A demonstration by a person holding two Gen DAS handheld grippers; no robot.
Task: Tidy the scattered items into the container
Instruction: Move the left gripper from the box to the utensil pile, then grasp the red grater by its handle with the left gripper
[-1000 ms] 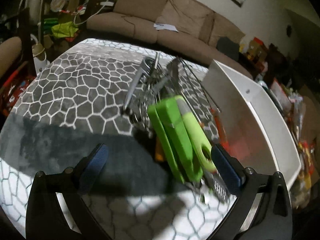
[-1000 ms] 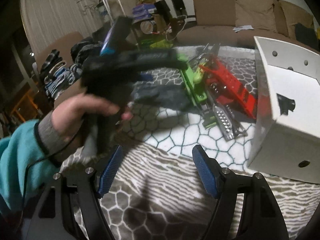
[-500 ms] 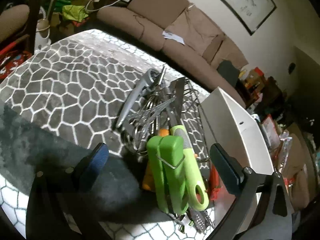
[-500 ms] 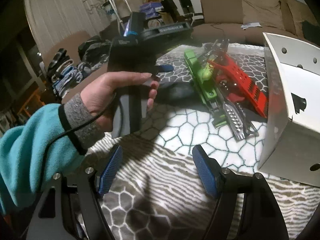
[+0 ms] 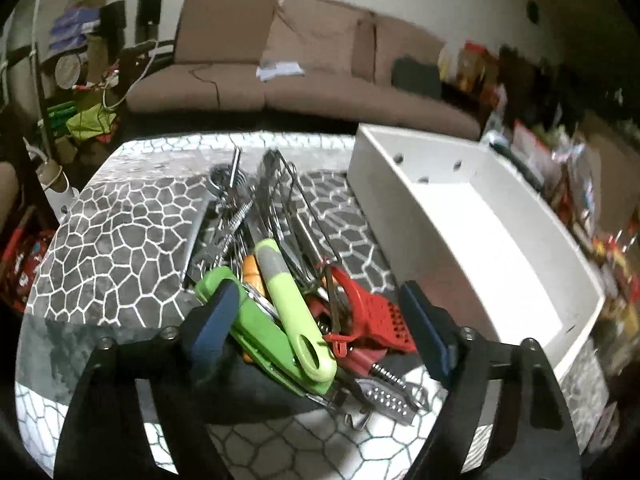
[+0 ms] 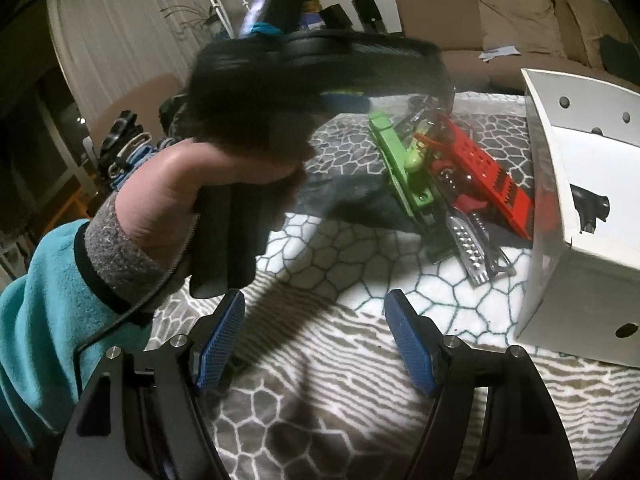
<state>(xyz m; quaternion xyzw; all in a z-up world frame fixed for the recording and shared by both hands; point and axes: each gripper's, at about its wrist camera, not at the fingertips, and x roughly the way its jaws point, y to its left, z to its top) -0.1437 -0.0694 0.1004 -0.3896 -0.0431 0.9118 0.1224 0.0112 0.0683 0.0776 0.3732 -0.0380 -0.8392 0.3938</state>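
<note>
Left wrist view: my left gripper (image 5: 320, 320) hangs over the pile of kitchen tools (image 5: 280, 272) on the patterned cloth (image 5: 120, 248). Its jaws are closing, and the pile's near end lies between the blue pads: the light green handle (image 5: 294, 304) and the red tool (image 5: 376, 316) sit in the gap, while the left pad overlaps the dark green tool (image 5: 256, 332). I cannot tell whether either pad presses on anything yet. The white container (image 5: 480, 216) stands just right of the pile, open side up, with nothing that I can see in it.

Right wrist view: my right gripper (image 6: 316, 344) is partly open with nothing between its pads, only the cloth below. The pile lies well ahead of the fingers, close against the container's near wall, with the metal grater (image 6: 468, 248) nearest me. My left hand (image 6: 180, 196), in a teal sleeve (image 6: 36, 312), grips the blurred black handle of the other gripper, above and left of the pile.
</note>
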